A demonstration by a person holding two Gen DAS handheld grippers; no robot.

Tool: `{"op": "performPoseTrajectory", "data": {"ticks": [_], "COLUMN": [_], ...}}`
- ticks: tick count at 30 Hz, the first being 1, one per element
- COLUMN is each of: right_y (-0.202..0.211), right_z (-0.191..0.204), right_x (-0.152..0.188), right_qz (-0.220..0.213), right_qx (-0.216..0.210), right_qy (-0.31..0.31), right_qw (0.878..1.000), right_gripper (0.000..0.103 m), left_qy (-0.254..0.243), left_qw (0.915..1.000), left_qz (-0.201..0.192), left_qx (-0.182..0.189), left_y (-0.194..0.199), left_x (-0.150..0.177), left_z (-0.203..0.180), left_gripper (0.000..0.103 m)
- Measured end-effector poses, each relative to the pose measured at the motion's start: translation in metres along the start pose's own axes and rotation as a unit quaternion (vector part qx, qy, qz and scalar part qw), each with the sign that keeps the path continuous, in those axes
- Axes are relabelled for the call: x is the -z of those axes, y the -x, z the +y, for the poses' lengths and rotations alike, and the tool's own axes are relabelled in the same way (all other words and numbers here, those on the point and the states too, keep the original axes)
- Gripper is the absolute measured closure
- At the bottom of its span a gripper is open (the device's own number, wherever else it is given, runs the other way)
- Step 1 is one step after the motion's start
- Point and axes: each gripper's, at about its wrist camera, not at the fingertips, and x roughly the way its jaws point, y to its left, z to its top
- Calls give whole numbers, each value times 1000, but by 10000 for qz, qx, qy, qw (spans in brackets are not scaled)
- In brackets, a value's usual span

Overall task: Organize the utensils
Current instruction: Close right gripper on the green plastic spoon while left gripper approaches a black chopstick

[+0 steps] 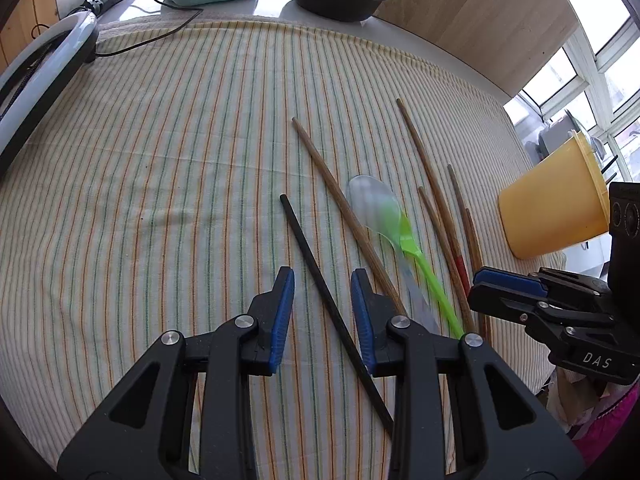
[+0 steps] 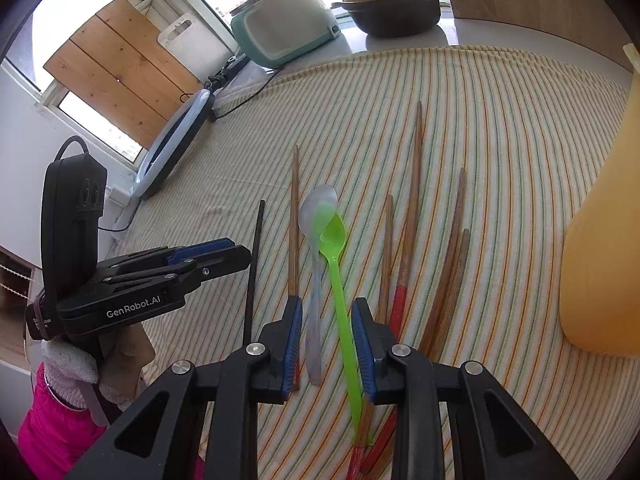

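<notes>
Utensils lie on a striped cloth [image 1: 160,160]. A black chopstick [image 1: 320,280] runs between the jaws of my left gripper [image 1: 322,280], which is open; the pads stand clear of the chopstick. My right gripper [image 2: 326,308] is open around two spoon handles: a clear spoon [image 2: 314,320] and a green spoon [image 2: 340,300] whose bowl overlaps the clear one. The green handle lies close to the right pad. Several wooden chopsticks [image 2: 414,184] lie beside them, one with a red end [image 2: 398,308]. A yellow cup [image 2: 600,240] stands at the right.
At the back stand a teal rice cooker [image 2: 284,28] and a black pot with a yellow lid [image 2: 396,4]. A ring light [image 2: 176,140] and its cable lie at the cloth's left edge. A wooden board [image 1: 480,12] leans at the back right.
</notes>
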Motion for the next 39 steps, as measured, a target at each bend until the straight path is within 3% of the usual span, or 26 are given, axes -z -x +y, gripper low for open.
{"op": "performPoseTrajectory", "data": {"ticks": [7, 11, 18, 27, 30, 39], "right_y": [-10, -17, -33, -41, -43, -34], "right_z": [5, 5, 5, 13, 18, 12], "right_x": [-8, -13, -17, -21, -22, -21], "right_qz": [132, 207, 365, 428, 445, 264], "right_qx": [186, 226, 411, 727, 876, 703], "right_qy": [183, 169, 242, 492, 610, 348], "right_qw": [9996, 9994, 9982, 9952, 9933, 9966], "right_gripper": [81, 83, 86, 91, 98, 99], "left_qy": [-164, -204, -229, -280, -458, -132], "left_qw": [9995, 9993, 9995, 9991, 9978, 9997], "left_qz": [105, 65, 17, 36, 21, -104], "left_qx": [-228, -306, -226, -315, -473, -160], "left_y": [-14, -16, -17, -19, -21, -12], "left_x": [0, -1, -1, -2, -3, -3], "left_z": [-7, -6, -3, -8, -16, -4], "left_gripper": [77, 88, 94, 94, 94, 98]}}
